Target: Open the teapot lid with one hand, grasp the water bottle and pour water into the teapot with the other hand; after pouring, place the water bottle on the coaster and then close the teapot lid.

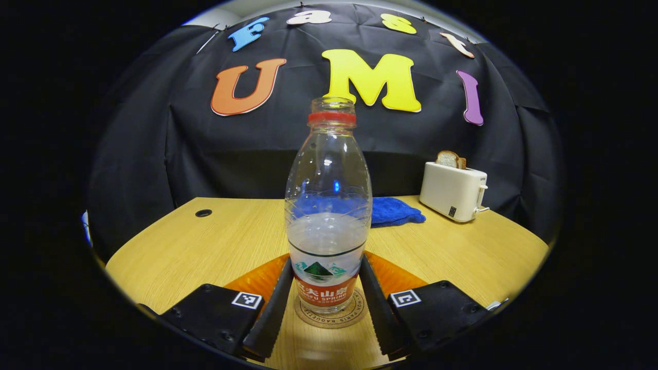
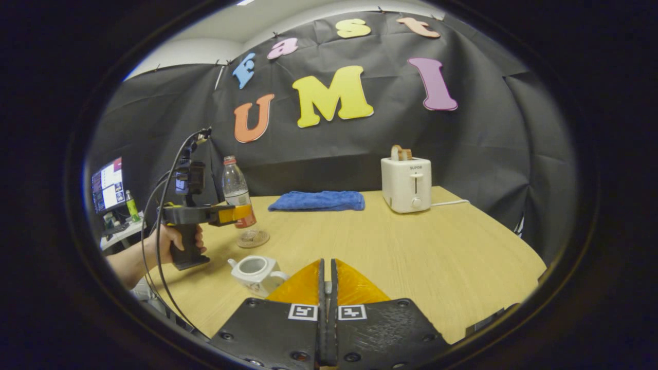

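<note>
A clear water bottle (image 1: 328, 205) with a red neck ring and no cap, partly filled, stands upright between my left gripper's (image 1: 325, 263) fingers, which press on its labelled lower part. Its base is right over a round coaster (image 1: 354, 316); whether it touches I cannot tell. From the right gripper view, the left gripper (image 2: 242, 211) holds the bottle (image 2: 235, 187) just over the coaster (image 2: 254, 238), a hand gripping its handle. A small white teapot (image 2: 255, 271) sits with its top open, near left of my right gripper (image 2: 326, 277), whose fingers are shut together.
A blue cloth (image 2: 317, 200) lies at the back of the wooden table (image 2: 411, 252). A white toaster (image 2: 406, 184) with bread in it stands back right, its cord trailing right. A monitor (image 2: 107, 184) glows beyond the table's left edge.
</note>
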A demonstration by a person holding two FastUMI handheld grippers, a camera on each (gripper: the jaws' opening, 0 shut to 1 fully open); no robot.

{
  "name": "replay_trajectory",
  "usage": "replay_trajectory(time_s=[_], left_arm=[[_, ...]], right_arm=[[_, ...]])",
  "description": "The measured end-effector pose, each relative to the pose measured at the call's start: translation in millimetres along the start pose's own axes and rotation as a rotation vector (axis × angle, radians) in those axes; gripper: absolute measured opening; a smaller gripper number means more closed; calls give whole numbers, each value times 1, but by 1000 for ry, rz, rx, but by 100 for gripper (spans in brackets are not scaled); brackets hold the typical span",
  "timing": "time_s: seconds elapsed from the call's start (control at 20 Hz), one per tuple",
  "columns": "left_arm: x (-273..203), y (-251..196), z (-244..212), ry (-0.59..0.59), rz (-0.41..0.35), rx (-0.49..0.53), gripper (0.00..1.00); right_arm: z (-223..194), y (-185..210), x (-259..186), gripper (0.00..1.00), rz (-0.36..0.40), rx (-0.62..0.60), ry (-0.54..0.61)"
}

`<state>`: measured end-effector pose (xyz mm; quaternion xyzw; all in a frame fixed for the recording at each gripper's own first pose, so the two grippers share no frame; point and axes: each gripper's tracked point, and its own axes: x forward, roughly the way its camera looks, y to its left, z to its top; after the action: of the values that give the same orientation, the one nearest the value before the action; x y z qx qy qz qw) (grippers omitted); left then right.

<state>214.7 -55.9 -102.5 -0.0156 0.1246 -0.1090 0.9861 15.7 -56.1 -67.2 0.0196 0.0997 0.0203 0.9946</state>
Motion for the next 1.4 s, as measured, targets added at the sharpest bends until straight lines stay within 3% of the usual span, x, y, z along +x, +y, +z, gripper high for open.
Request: replay_trajectory(time_s=[0.45, 0.55, 0.65, 0.85, 1.05, 1.3, 1.4], left_arm=[[5, -7, -18, 72, -18, -4, 81], [4, -8, -21, 86, -20, -9, 87], [2, -8, -20, 86, -19, -15, 100], [-15, -8, -23, 107, -24, -41, 100], [-57, 15, -24, 96, 33, -67, 100], [-135, 61, -15, -4, 149, -17, 100], [-149, 69, -17, -25, 162, -3, 100]], right_arm=[[0, 0, -1, 0, -3, -5, 3], [-1, -1, -1, 0, -4, -2, 3], [-1, 0, -2, 0, -2, 0, 3], [3, 9, -3, 0, 14, 0, -6], [17, 37, 3, 0, 85, -8, -30], [29, 93, 33, 0, 219, -30, -38], [28, 106, 45, 0, 244, -46, -40]])
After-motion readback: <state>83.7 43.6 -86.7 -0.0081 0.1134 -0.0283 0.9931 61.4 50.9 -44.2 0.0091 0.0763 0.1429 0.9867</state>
